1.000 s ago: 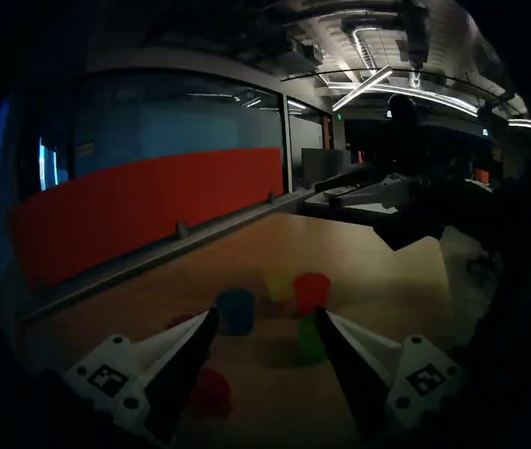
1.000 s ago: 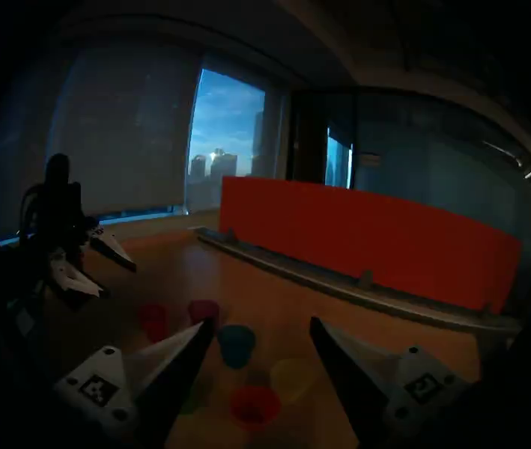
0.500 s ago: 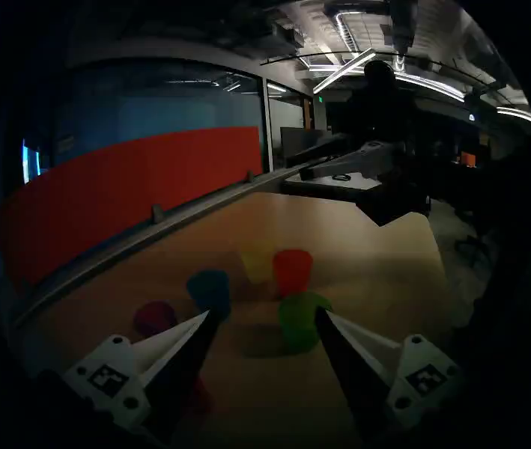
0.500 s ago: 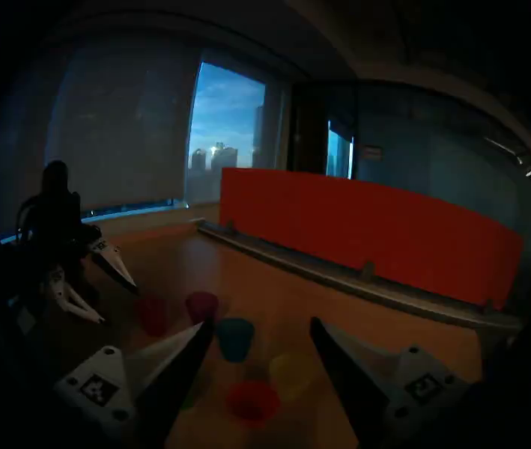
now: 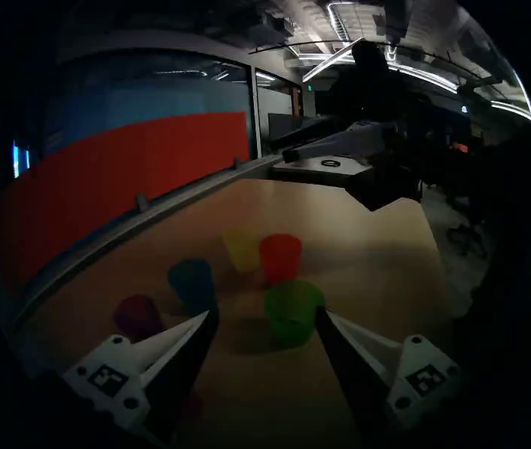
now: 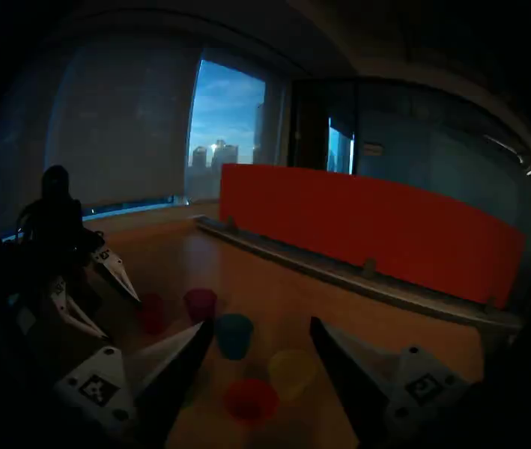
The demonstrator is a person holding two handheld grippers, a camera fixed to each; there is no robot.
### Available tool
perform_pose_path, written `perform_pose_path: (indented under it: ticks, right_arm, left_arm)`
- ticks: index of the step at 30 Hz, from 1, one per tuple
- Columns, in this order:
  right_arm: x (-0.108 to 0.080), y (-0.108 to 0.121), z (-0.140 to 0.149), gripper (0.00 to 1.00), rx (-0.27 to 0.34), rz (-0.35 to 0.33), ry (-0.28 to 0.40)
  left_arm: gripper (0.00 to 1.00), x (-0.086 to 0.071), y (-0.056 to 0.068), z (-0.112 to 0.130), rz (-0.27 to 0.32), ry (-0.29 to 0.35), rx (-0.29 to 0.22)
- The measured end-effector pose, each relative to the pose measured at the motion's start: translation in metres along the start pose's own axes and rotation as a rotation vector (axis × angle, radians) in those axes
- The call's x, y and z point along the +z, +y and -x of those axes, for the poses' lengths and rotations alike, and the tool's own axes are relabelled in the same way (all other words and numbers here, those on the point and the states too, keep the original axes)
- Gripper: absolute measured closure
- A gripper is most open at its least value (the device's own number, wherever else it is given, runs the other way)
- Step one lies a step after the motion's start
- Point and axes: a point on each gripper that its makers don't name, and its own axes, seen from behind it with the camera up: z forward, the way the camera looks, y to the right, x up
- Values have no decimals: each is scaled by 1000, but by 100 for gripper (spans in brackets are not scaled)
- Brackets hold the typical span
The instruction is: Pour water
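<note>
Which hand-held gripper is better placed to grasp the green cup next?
Left, probably. The left hand-held gripper is open, with the green cup just ahead of its fingers; the right hand-held gripper hangs high above the table, farther off.

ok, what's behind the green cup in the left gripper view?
The red cup stands just behind the green cup, with the yellow cup beside it. The green cup's rim covers the red cup's base, so touching or apart cannot be told.
</note>
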Motion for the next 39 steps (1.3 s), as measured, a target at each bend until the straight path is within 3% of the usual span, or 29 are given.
perform_pose_path:
  ticks: [24,39]
  right_arm:
    - [16,12,10,3,9,2,-22]
    - [17,16,10,3,5,5,-22]
  left_arm:
    - [6,44,17,37,84,-149,-35]
    - [7,69,29,45,109,-194,-65]
